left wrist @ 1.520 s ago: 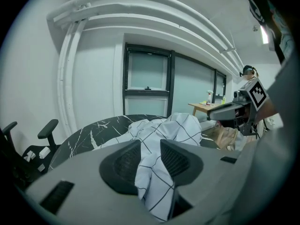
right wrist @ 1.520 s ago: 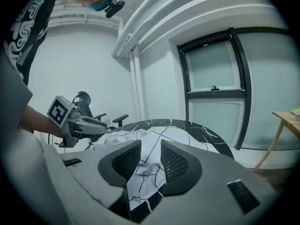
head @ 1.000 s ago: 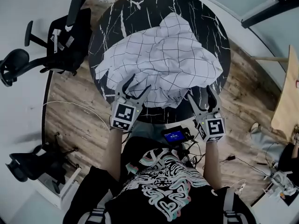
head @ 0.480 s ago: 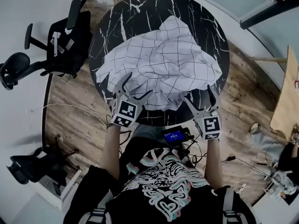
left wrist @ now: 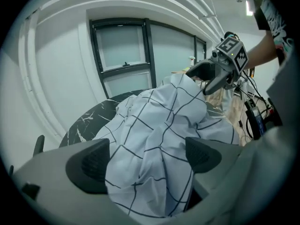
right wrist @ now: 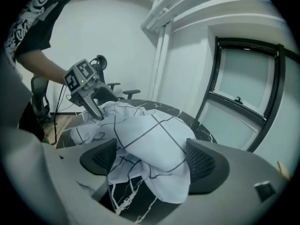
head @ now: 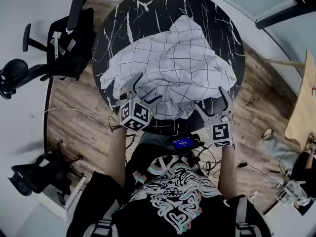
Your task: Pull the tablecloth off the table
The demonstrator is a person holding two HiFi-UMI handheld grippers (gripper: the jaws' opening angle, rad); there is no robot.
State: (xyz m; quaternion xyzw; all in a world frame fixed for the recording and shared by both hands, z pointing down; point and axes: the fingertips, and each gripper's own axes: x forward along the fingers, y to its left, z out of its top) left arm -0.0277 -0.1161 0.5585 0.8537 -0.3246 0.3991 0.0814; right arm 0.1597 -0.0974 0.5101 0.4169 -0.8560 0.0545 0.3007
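The tablecloth (head: 170, 63), white with a thin dark grid, lies bunched in a loose heap on the round black marble-patterned worktop (head: 163, 4). It covers the middle and the near half and leaves the far rim bare. It looks light and limp, with deep soft folds. I'd expect it to slide easily over the polished top and to give no resistance beyond its own drag. It will not keep a shape, so a pinch on a single thin layer may slip free. A thick gathered fold near the person's edge looks the better place to take hold.

The left tool (head: 144, 89) hangs over the near left part of the heap. Its jaws have just been opening and stand wide, with a ridge of cloth rising between the pads but not clamped. The right tool (head: 212, 101) is at the near right edge. Its jaws too have just been opening and are spread wide around a rounded fold, which they are not squeezing.

Nothing else rests on the worktop, so the cloth can come away without dragging anything along. On the wooden floor (head: 79, 117), a black office chair (head: 64, 33) stands close to the worktop's left side, and a second chair (head: 29, 177) sits further back. A small device (head: 183, 143) with a lit blue screen and loose cables (head: 217, 169) lie by the person's feet. That is where the cloth would likely fall, and it could snag there.
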